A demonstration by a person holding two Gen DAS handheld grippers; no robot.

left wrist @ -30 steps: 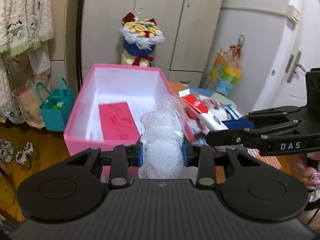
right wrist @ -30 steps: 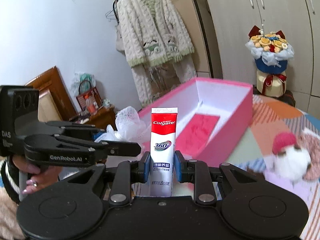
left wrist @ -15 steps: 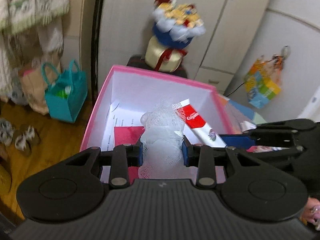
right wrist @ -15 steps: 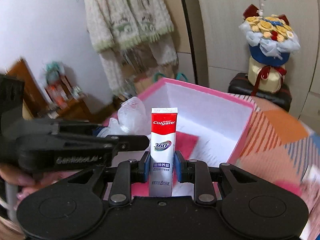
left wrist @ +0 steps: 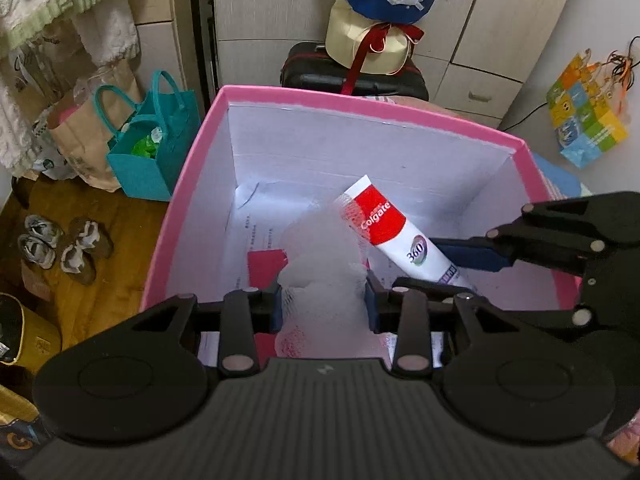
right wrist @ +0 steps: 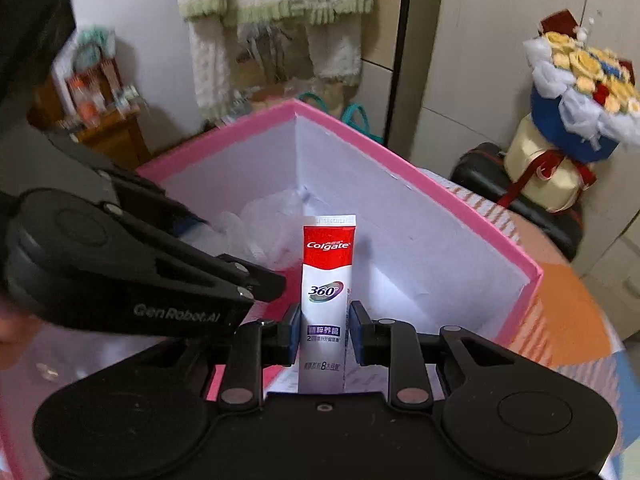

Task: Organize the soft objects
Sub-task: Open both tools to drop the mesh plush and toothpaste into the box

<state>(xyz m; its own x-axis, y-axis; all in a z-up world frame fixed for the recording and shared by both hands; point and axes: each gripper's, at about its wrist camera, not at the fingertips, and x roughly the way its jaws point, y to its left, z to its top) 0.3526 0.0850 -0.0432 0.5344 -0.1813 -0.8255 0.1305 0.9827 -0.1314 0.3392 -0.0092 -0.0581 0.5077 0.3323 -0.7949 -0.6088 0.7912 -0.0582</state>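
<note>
My left gripper hangs over the open pink box, its pads against a white mesh bath sponge. Its jaws are opening with the sponge still between them. Just to its right, my right gripper is shut on a red and white Colgate toothpaste tube that slants into the box. In the right wrist view the tube stands upright between the pads of the right gripper. Behind it are the box's white inner walls and the sponge. A red card and printed papers lie on the box floor.
A flower bouquet stands on a black suitcase behind the box. A teal bag and shoes are on the wooden floor at the left. A colourful gift bag hangs at the right. A patterned cover lies beside the box.
Both grippers have moved forward and tipped downward over the pink box, carrying the sponge and the tube. The box interior now fills both views.
</note>
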